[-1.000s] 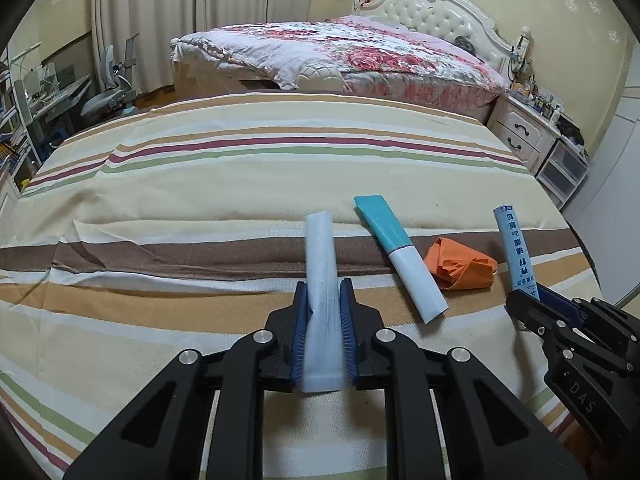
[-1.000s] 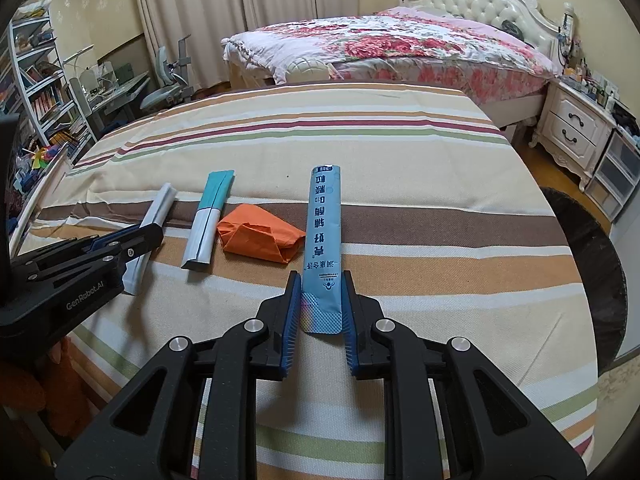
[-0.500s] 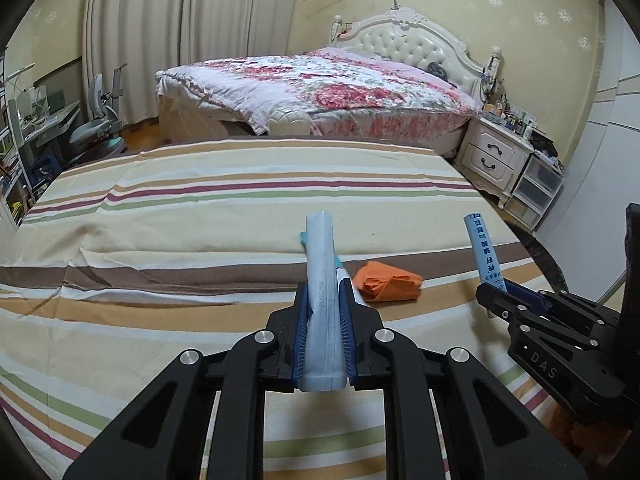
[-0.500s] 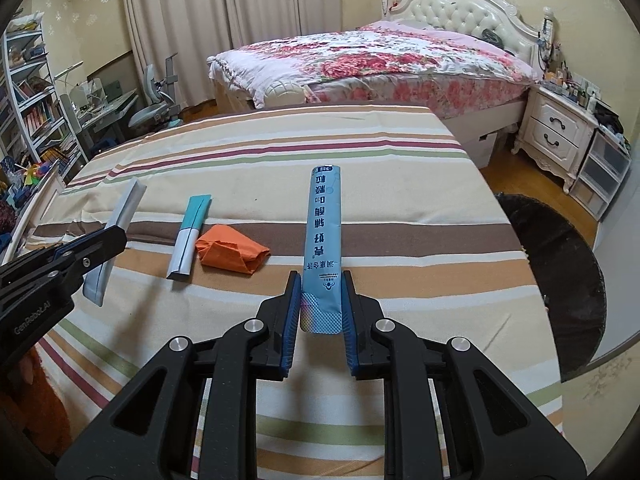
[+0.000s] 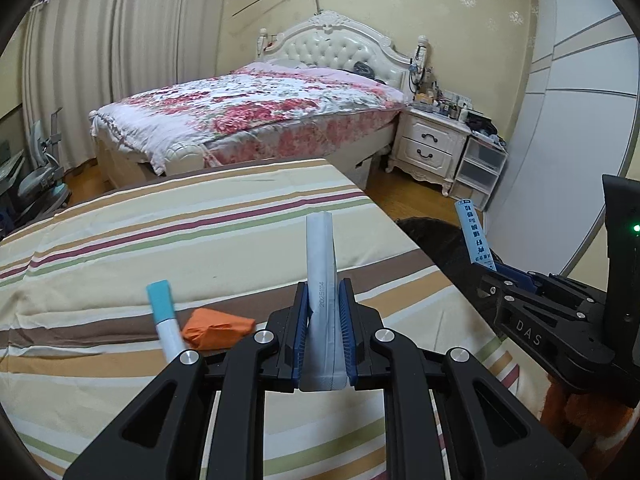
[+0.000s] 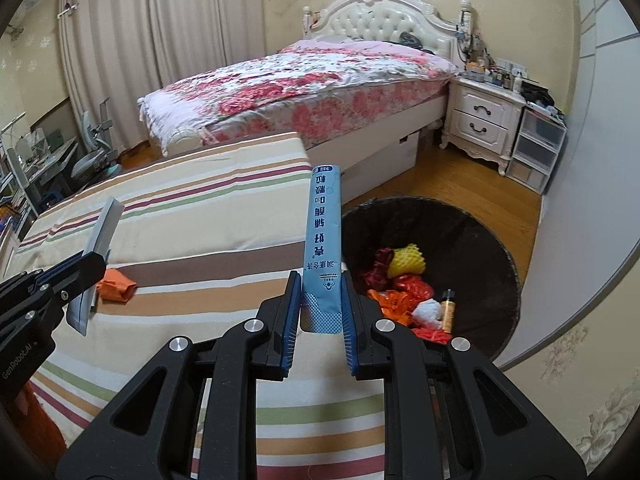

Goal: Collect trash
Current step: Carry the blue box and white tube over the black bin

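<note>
So the light blue printed stick sachet (image 6: 323,236) is clamped by its lower end in the right gripper (image 6: 320,312) jaws, long axis pointing straight out ahead. The dark round trash bin (image 6: 472,232) on the floor sits just right of and below its tip, so this hand is nearer. The left gripper (image 5: 323,332) jaws are squeezed on a pale grey flat sachet (image 5: 320,264), over the striped surface (image 5: 160,240), bin further off to its right.
</note>
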A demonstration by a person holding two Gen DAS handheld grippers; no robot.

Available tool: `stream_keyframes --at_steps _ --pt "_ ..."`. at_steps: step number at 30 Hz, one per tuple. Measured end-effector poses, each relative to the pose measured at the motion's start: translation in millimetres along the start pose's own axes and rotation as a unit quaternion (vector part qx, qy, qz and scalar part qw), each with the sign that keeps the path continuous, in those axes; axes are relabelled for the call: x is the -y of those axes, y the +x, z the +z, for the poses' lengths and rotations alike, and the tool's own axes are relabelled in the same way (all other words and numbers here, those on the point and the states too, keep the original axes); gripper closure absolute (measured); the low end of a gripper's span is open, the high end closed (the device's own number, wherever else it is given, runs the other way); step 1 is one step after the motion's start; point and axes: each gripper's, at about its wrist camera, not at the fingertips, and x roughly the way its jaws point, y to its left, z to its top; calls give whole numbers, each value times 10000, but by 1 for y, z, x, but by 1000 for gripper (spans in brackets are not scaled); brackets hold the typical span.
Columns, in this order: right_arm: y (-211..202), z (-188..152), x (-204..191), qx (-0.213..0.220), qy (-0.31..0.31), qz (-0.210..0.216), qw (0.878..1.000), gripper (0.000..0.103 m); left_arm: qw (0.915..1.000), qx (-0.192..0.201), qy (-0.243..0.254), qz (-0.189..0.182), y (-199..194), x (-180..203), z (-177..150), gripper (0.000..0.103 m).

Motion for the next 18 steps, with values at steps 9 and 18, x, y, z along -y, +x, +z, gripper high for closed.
stream_keyframes --at_steps 9,18 --pt "16 7 55 17 367 -397 9985 84 9991 -172 350 -172 46 52 19 86" --pt "28 7 90 -32 664 -558 9962 84 9974 -278 614 -253 83 88 31 86"
